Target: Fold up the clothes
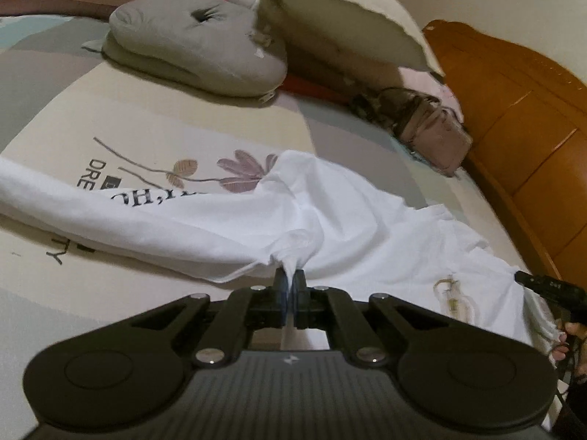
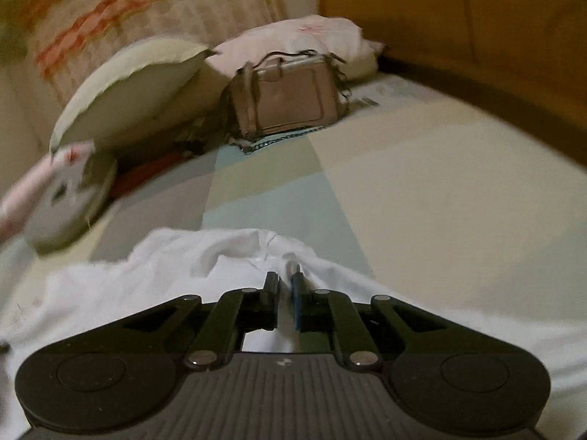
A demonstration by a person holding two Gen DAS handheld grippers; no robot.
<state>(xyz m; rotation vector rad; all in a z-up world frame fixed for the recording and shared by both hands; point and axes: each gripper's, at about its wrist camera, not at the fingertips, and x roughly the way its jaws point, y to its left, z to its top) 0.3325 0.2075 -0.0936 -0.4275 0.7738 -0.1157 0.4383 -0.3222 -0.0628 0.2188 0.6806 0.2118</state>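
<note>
A white T-shirt with black lettering and a small beige print lies rumpled across the patterned bed sheet. My left gripper is shut on a bunched fold of the shirt, which rises in a ridge toward the left. At the right edge of the left wrist view, my right gripper shows as a black tip by the shirt, held by a hand. In the right wrist view, my right gripper is shut on a pinch of the white T-shirt; cloth fills the narrow gap between its fingers.
A grey tufted cushion and cream pillows lie at the head of the bed. A taupe handbag sits near the wooden headboard. Bare pastel sheet stretches beyond the shirt.
</note>
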